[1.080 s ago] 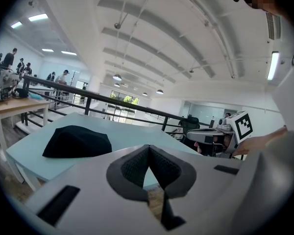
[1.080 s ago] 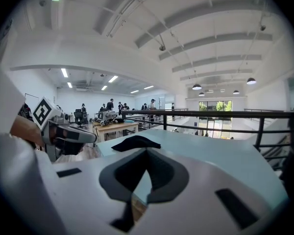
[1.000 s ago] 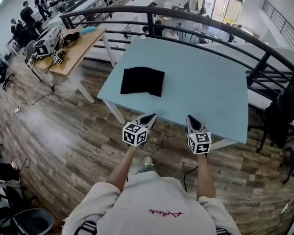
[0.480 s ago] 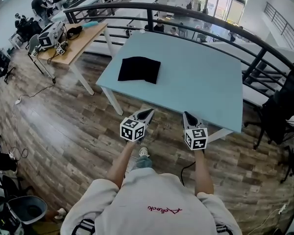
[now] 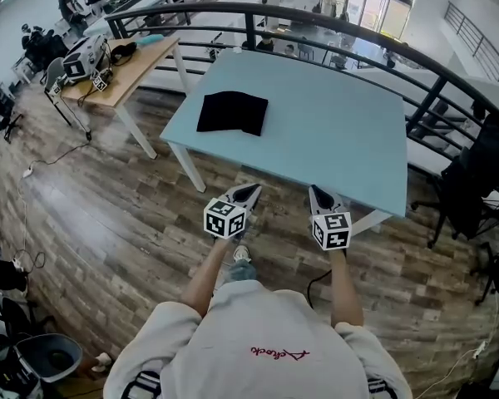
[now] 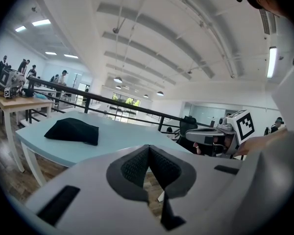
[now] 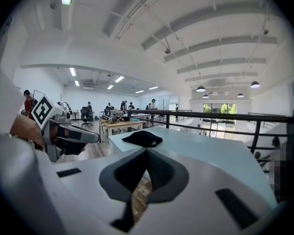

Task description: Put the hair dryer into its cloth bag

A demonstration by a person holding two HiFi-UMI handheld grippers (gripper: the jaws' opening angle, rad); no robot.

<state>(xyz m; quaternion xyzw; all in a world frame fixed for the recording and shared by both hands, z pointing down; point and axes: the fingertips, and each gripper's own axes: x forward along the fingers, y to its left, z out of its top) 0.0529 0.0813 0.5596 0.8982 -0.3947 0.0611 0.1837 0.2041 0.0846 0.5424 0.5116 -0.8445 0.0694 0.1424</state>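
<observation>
Both left gripper and right gripper face cloth bag, closed.

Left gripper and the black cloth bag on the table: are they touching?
Apart. The head view shows the left gripper short of the table's near edge, with the black cloth bag lying further in on the tabletop.

The cloth bag is black, roughly rectangular and slightly rumpled. It lies flat on the pale blue surface, near that surface's left edge, upper centre-left of the head view. In the left gripper view it shows as a low, soft mound at middle left.
</observation>
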